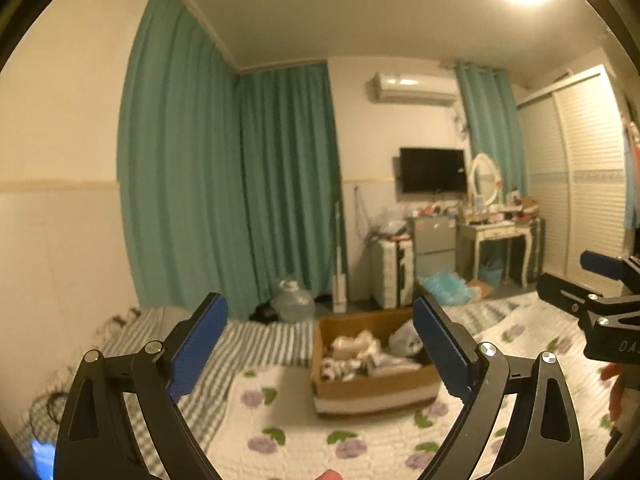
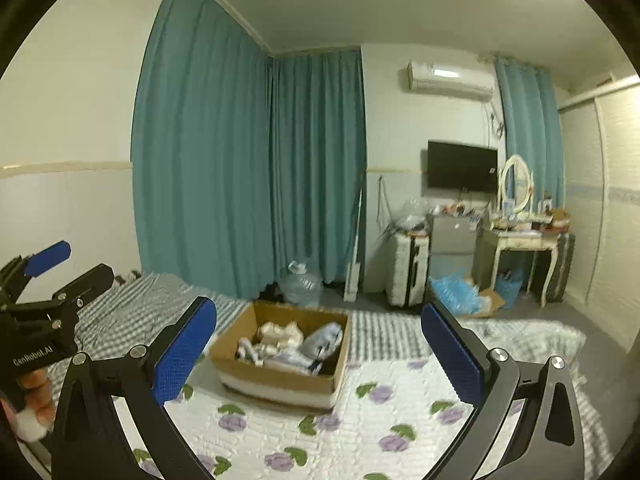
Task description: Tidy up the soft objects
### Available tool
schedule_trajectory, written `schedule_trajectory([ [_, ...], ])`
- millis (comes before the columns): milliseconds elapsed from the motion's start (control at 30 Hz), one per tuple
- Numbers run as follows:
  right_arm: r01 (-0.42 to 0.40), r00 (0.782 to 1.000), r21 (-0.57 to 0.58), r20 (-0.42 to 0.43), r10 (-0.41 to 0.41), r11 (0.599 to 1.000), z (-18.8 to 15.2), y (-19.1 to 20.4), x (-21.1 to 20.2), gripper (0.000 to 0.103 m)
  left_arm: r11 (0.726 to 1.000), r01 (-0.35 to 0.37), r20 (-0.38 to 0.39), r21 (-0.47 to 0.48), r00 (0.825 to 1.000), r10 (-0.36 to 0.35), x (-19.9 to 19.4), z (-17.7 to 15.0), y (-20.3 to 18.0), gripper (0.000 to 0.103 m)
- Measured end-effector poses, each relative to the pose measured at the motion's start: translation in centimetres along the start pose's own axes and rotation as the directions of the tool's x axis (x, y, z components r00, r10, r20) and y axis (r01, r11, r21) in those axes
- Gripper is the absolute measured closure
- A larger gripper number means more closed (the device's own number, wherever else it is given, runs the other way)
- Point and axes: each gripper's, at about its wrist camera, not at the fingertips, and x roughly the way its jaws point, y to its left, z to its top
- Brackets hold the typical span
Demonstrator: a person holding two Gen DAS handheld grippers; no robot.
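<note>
An open cardboard box (image 1: 372, 390) (image 2: 280, 384) sits on the flowered bed quilt (image 1: 320, 440) (image 2: 360, 420). It holds several soft items, white, cream and pale blue (image 1: 360, 354) (image 2: 288, 344). My left gripper (image 1: 320, 344) is open and empty, held above the bed with the box between its blue pads. My right gripper (image 2: 320, 344) is open and empty, also held short of the box. The right gripper shows at the right edge of the left wrist view (image 1: 600, 312). The left gripper shows at the left edge of the right wrist view (image 2: 44, 300).
A grey striped blanket (image 1: 248, 344) (image 2: 152, 300) covers the far side of the bed. Beyond the bed are teal curtains (image 2: 248, 168), a water jug (image 2: 300, 284), a suitcase (image 2: 408, 268), a dressing table (image 2: 520, 248) and blue bags (image 2: 456, 292).
</note>
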Motion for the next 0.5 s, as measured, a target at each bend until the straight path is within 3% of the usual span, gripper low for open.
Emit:
schedule_trajectory([
  [133,0.013,0.999,0.018,-0.037,-0.013,1.000,-4.8,-0.9,3.6,0.000,1.000,-0.009,-0.081,-0.025,0.997,0.007,2.7,-4.1,-0.2,0.008],
  [267,0.020,0.988,0.053,-0.155,-0.012,0.998,-8.9,-1.9,7.6,0.000,1.000,-0.001,-0.141,-0.031,0.990,-0.004,4.6,-7.2,-0.5,0.008],
  [500,0.013,0.984,0.049,-0.179,-0.004,0.999,-10.1,-1.7,8.5,0.000,1.000,-0.002,-0.180,-0.029,0.984,-0.003,4.8,-7.8,-0.4,0.008],
])
